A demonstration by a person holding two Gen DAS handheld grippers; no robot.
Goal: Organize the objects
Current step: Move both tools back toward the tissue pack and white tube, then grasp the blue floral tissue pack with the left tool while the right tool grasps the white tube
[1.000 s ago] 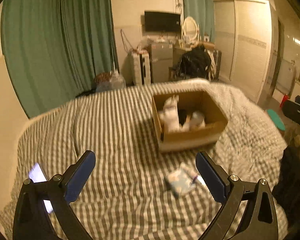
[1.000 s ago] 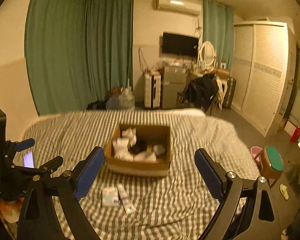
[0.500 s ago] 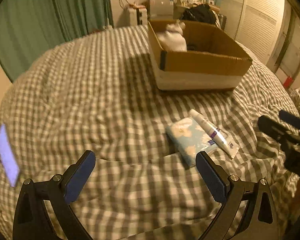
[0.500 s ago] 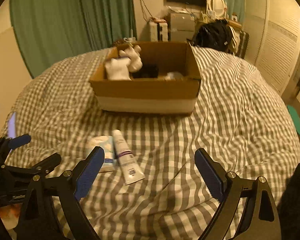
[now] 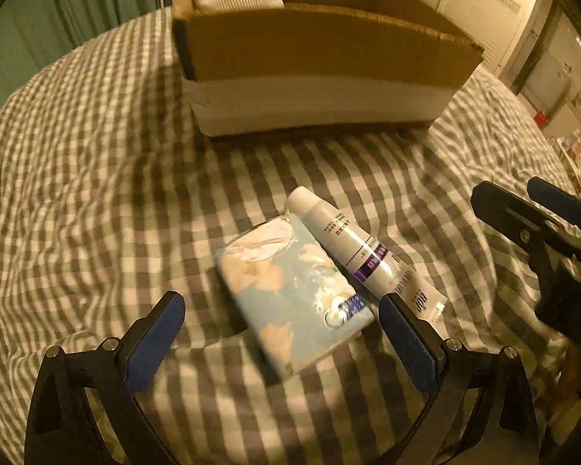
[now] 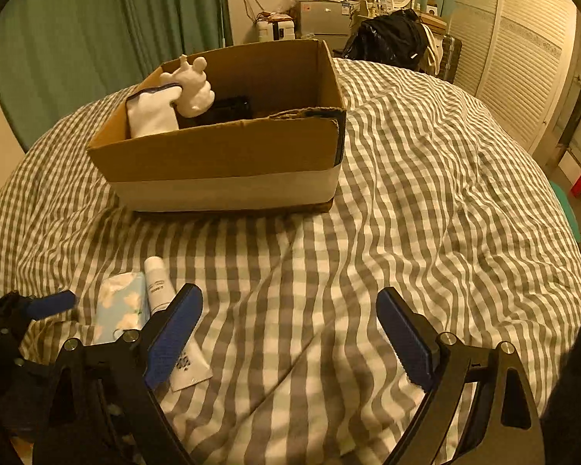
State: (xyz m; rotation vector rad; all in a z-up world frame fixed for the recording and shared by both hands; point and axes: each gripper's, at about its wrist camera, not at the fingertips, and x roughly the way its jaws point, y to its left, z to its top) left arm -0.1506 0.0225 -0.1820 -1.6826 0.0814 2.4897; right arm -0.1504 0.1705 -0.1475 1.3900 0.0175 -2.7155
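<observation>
The left tongs (image 5: 279, 339) gape wide, empty, low over a blue floral tissue pack (image 5: 294, 298). The right tongs (image 6: 290, 333) are spread too, grasping nothing. A white tube (image 5: 362, 255) lies touching the pack, cap toward the cardboard box (image 6: 220, 159), near the middle of the gingham-covered bed (image 6: 426, 201). Green curtains (image 6: 77, 35) hang beyond the bed.

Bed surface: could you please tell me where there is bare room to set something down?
The checked cover lies bare right of the box and ahead of the right tongs. A narrower strip runs between the box and the tube. It is crowded at the left, where the tissue pack, tube and left tongs sit together.
</observation>
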